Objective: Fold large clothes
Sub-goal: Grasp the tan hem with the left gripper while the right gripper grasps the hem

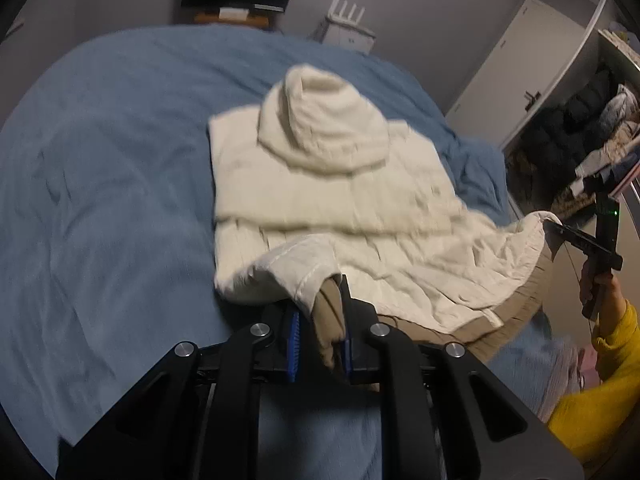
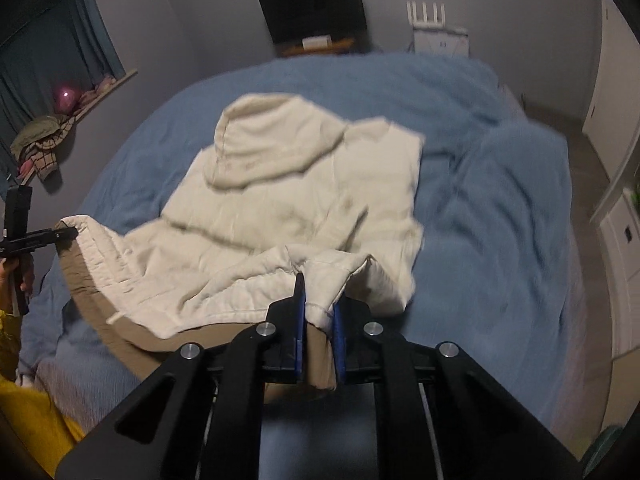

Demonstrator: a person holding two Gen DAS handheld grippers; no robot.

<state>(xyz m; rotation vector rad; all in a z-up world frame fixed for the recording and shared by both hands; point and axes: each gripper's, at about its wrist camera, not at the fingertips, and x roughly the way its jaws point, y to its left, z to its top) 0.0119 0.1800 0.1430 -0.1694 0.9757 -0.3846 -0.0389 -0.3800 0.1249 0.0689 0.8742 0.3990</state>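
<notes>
A cream hooded jacket (image 1: 320, 184) with a tan lining lies on the blue bed (image 1: 100, 168), hood toward the far side. It also shows in the right wrist view (image 2: 288, 200). My left gripper (image 1: 320, 308) is shut on the jacket's left bottom corner, lifted off the bed. My right gripper (image 2: 318, 304) is shut on the right bottom corner. The bottom hem hangs between the two, tan lining (image 2: 120, 332) showing underneath. The right gripper appears at the right edge of the left wrist view (image 1: 560, 232); the left gripper appears at the left edge of the right wrist view (image 2: 64, 232).
The blue bedspread (image 2: 500, 208) is rumpled at the right side. A dark screen (image 2: 314, 12) and a white router (image 2: 438, 32) stand by the far wall. An open wardrobe (image 1: 580, 140) with clothes is at the right. A windowsill with clothes (image 2: 44, 140) is at the left.
</notes>
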